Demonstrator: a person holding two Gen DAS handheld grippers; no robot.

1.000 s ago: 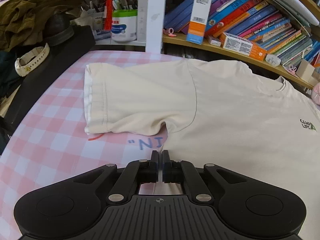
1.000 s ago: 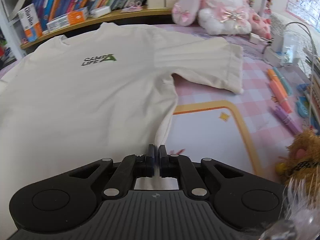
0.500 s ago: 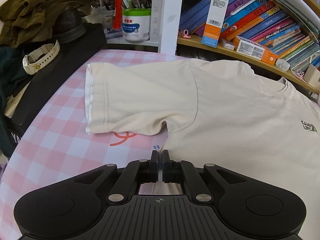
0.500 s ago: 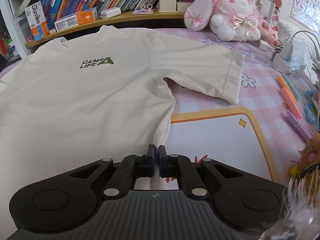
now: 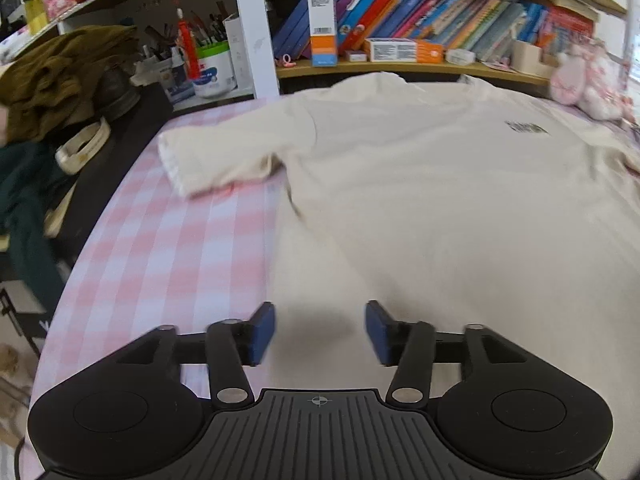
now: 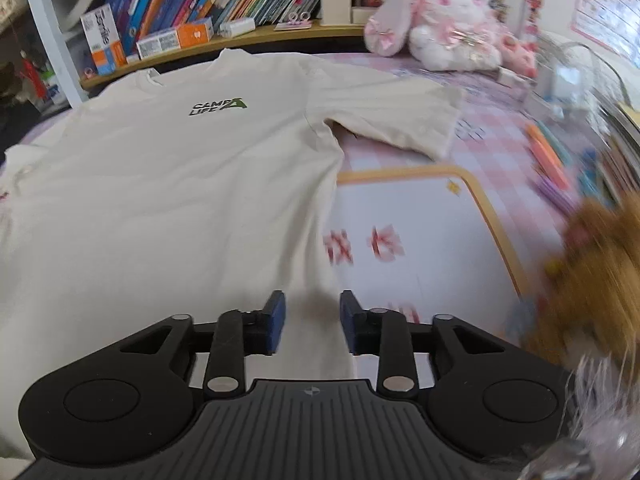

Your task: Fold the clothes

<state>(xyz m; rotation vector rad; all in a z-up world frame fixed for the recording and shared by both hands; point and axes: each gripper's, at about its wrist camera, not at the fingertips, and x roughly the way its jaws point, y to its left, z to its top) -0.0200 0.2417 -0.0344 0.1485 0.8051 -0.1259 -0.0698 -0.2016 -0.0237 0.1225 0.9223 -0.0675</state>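
A cream T-shirt (image 5: 420, 184) with a small dark chest logo (image 6: 218, 106) lies flat, front up, on the pink checked tablecloth (image 5: 168, 248). Its collar points to the bookshelf and both short sleeves are spread out. My left gripper (image 5: 320, 330) hovers over the shirt's lower left edge, its jaws opening, blue pads apart with only flat cloth beneath. My right gripper (image 6: 312, 320) hangs over the shirt's lower right side seam (image 6: 332, 216), jaws also opening, nothing pinched between the pads. The T-shirt (image 6: 168, 184) fills the left of the right wrist view.
A shelf of books (image 5: 420, 24) runs along the far edge. Olive clothing (image 5: 60, 72) and a black case with a watch (image 5: 82, 146) sit left. A plush rabbit (image 6: 444, 24), markers (image 6: 548, 156), a framed white mat (image 6: 420, 240) and a brown furry toy (image 6: 592, 276) lie right.
Both grippers went from shut on the shirt's side edges to open, letting the cloth go. Both pulled back toward the hem, the left one swinging so more of the shirt shows.
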